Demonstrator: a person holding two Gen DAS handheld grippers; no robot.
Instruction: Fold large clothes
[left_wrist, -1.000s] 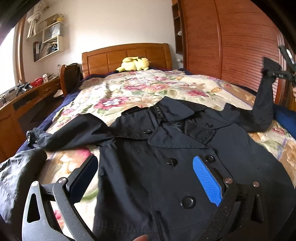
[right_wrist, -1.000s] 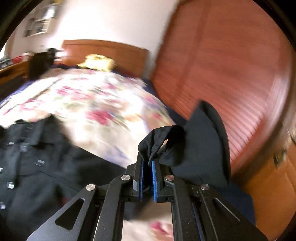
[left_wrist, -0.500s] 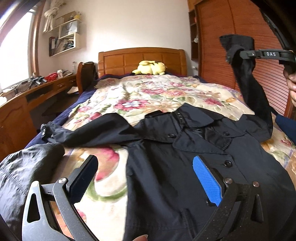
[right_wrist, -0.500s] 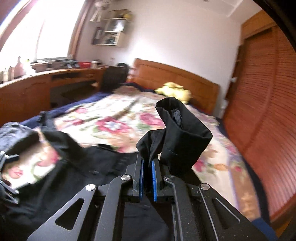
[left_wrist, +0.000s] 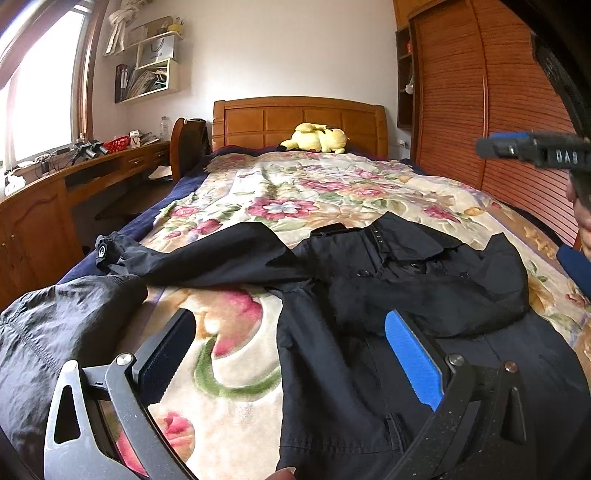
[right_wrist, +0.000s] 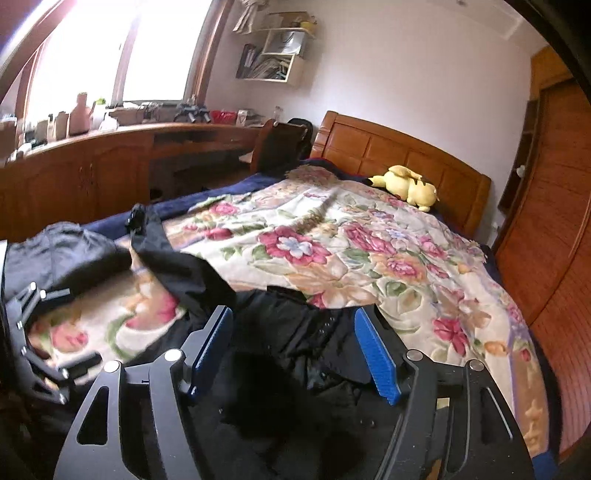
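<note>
A black double-breasted coat is lying front-up across the near part of the bed, on the floral bedspread, collar toward the wooden headboard. One sleeve is stretching out flat toward the bed's edge on the desk side. The other sleeve is lying folded in over the chest, its cuff resting on the buttoned front.

The right gripper is hovering above the coat's collar area, jaws opening, blue pads apart; dark cloth is showing below the gap, nothing pressed between the pads. From the left wrist view it is reaching in from the wardrobe side, with part of a hand behind it.

The left gripper is standing spread wide above the coat's side edge and the bedspread, pinching nothing.

A second dark garment is sitting bunched at the near corner beside the outstretched sleeve. A yellow plush toy is lying against the headboard. A wooden bench with clutter is running under the window.
</note>
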